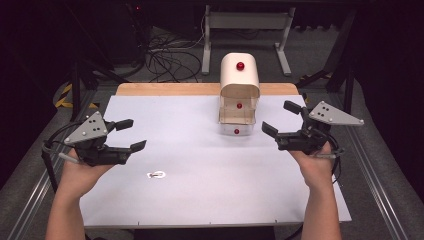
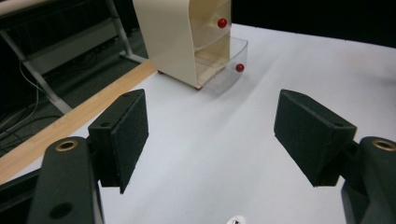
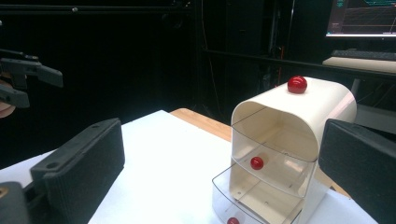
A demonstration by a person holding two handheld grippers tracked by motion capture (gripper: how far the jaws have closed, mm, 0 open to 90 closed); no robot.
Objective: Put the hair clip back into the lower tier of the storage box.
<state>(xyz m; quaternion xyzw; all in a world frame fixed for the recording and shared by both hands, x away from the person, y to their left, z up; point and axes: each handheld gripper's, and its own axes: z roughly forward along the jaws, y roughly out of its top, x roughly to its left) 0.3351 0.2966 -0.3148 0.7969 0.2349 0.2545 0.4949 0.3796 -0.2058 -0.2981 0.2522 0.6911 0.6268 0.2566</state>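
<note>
Small shiny thing point(image 1: 157, 175) on the white table point(image 1: 200, 200), near-left of centre: too small and glary to identify; in the left gripper view it's clipped by the bottom edge point(image 2: 236, 220). Drawer unit point(image 3: 285, 154): its bottom drawer point(image 3: 252, 200) is cut off by the right gripper view's lower edge, with the drawer's red knob point(image 3: 233, 220) half showing. In the left gripper view the unit's top point(image 2: 187, 28) runs out of frame.

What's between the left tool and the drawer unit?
Bare white table between the left tool and the drawer unit, in the high view; the small ring lies nearer the person, off that line.
</note>
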